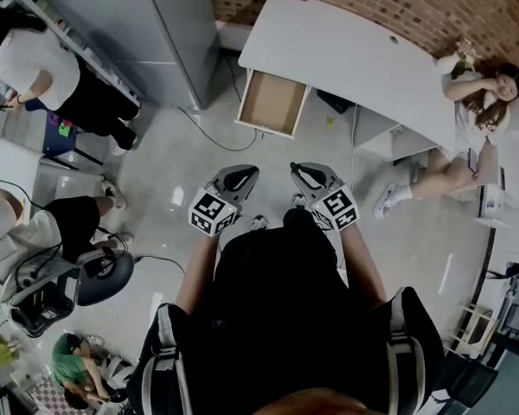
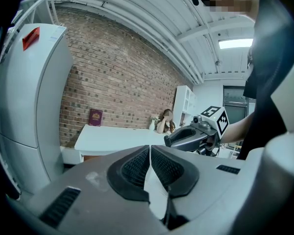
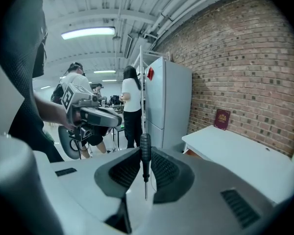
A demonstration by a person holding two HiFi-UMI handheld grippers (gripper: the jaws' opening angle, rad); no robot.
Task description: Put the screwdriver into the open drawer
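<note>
At right claw point(image 3: 146, 150): screwdriver point(image 3: 145, 161) clamped | left claw point(image 2: 150, 153) closed | drawer point(image 1: 273, 103) open

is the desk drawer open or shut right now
Open: the drawer is pulled out from under the white desk, its bare brown bottom showing.

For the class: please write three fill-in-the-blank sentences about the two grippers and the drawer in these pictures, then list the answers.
1. The right gripper is shut on a ____.
2. The left gripper has its jaws together and holds ____.
3. The drawer of the white desk stands ____.

Answers: screwdriver; nothing; open.
</note>
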